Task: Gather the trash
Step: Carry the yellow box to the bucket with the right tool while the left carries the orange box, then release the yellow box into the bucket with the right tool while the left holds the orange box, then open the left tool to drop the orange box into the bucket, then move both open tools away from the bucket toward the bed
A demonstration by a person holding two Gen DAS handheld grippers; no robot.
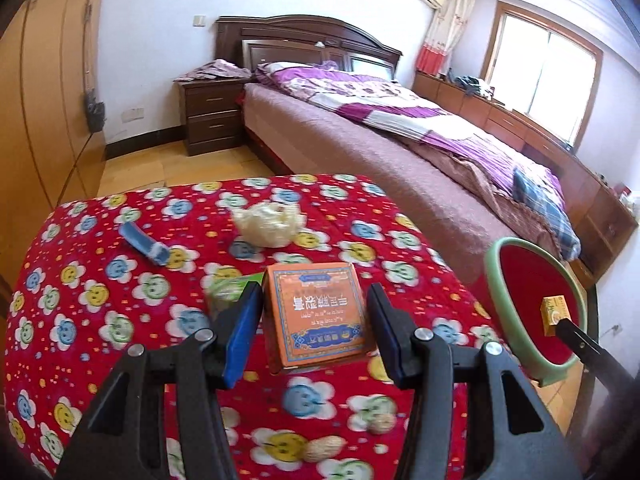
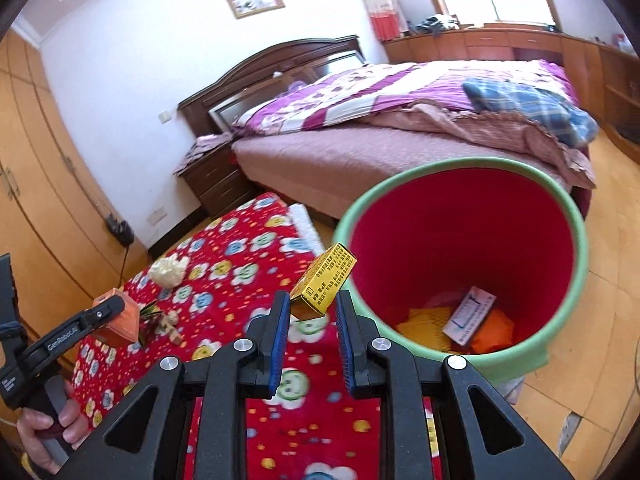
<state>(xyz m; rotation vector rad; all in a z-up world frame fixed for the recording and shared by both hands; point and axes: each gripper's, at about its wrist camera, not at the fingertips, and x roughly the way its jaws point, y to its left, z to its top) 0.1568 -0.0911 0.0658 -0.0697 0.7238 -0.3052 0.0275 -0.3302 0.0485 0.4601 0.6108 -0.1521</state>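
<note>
Right gripper (image 2: 312,316) pinches yellow box (image 2: 325,285) at its low corner, w/ the box near the bin (image 2: 460,268) rim; best carry it over the mouth before letting go. Left gripper (image 1: 314,320) has jaws spread around orange box (image 1: 320,314) on red cloth (image 1: 120,320), not clamped yet. Tissue wad (image 1: 272,222) waits beyond.

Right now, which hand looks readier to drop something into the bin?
The right gripper: it holds the yellow box right by the bin rim. The left gripper only straddles the orange box on the table.
</note>
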